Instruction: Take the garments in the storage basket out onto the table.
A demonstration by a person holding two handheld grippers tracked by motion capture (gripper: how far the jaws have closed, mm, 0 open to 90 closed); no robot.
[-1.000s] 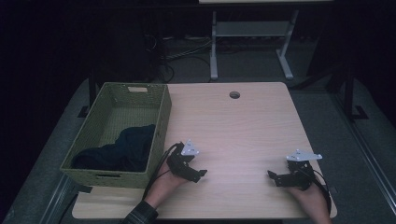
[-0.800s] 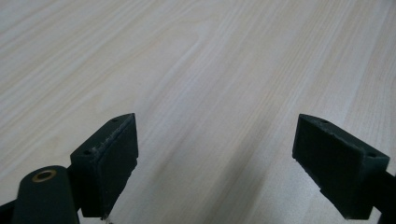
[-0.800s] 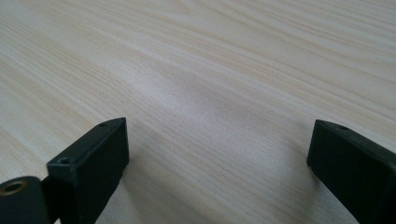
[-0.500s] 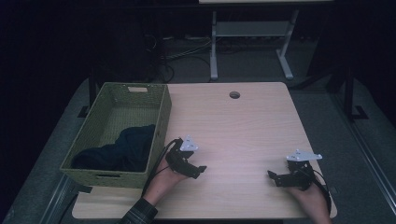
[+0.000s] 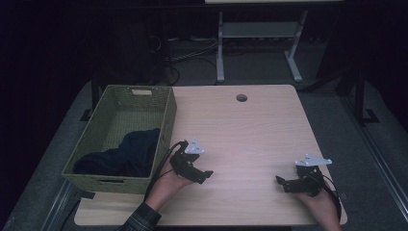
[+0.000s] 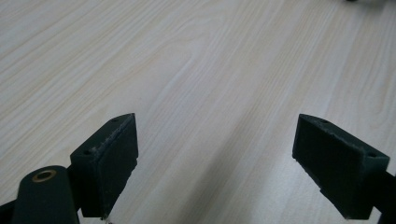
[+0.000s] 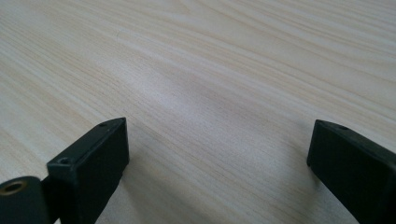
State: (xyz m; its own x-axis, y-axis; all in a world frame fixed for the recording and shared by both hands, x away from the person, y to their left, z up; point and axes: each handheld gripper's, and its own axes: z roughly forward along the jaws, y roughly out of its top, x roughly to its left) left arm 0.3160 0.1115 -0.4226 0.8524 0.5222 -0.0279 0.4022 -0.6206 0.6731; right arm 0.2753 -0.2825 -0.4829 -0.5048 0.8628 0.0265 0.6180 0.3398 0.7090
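Pale wood grain runs across the tabletop point(image 5: 250, 139), and both grippers rest low on its near half with nothing between them. The left gripper point(image 5: 204, 174) sits just beside the woven green basket point(image 5: 166, 120), its fingers point(image 6: 112, 158) spread wide over bare wood. The right gripper point(image 5: 281, 182) lies well apart from it near the right edge, its fingers point(image 7: 95, 163) spread just as wide and holding nothing.

The thing in play is the dark cloth point(image 5: 130, 154), bunched in the near end of the basket and leaning against the wall closest to the left gripper. It looks as though the cloth is already put away, or else is about to be taken out; either way the hands seem to be at a pause between steps. If the cloth is to come out, the left gripper would have to lift over the basket's rim, tip down into the heap and close on a fold thick enough to hold.

The high view gives the basket, the cloth and the spacing of the two hands. The two gripper views add what it cannot: a close look at the gap between each pair of fingers, with plain wood beneath.
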